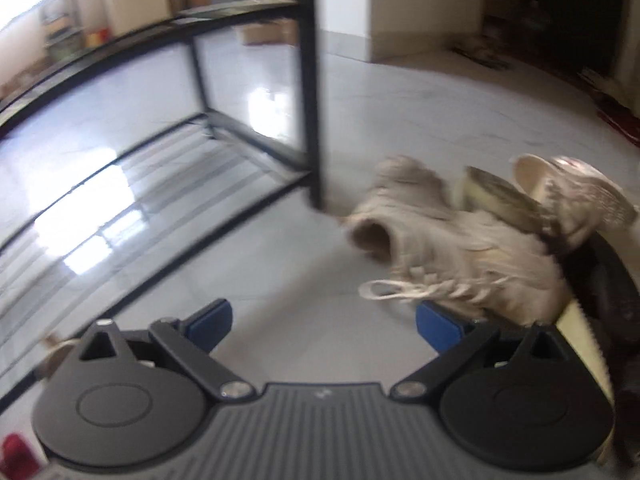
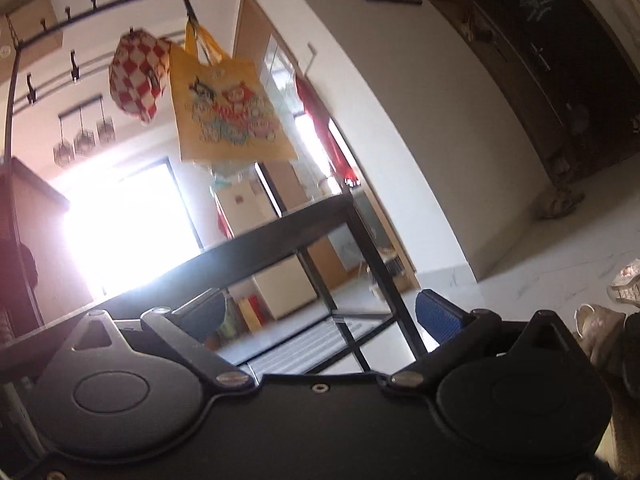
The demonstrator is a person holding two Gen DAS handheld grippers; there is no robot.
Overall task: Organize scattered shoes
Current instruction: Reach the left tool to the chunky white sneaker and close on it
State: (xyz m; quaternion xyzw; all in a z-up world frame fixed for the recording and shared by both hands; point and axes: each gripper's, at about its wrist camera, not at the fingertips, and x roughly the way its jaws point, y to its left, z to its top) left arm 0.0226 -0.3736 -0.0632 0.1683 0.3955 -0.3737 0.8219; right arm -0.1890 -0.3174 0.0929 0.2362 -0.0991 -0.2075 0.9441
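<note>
A heap of shoes lies on the pale floor to the right of a black metal shoe rack [image 1: 312,80]. In the left wrist view a beige lace-up boot [image 1: 460,248] lies on its side at the front of the heap, with a light sneaker [image 1: 576,192] and a dark shoe [image 1: 608,280] behind it. My left gripper [image 1: 324,322] hovers open just short of the boot's laces, its right finger close to them, nothing held. My right gripper [image 2: 320,316] is open and empty, raised and pointing at the rack's top shelf [image 2: 280,232]. Pale shoes [image 2: 600,328] show at the right edge.
The rack's low slatted shelf [image 1: 160,184] is bare. A yellow tote bag [image 2: 224,108] and a red checked bag [image 2: 136,72] hang from the hook rail above the rack. A white pillar [image 1: 420,8] and a dark door [image 2: 560,60] stand beyond. Cardboard boxes [image 1: 260,32] sit far off.
</note>
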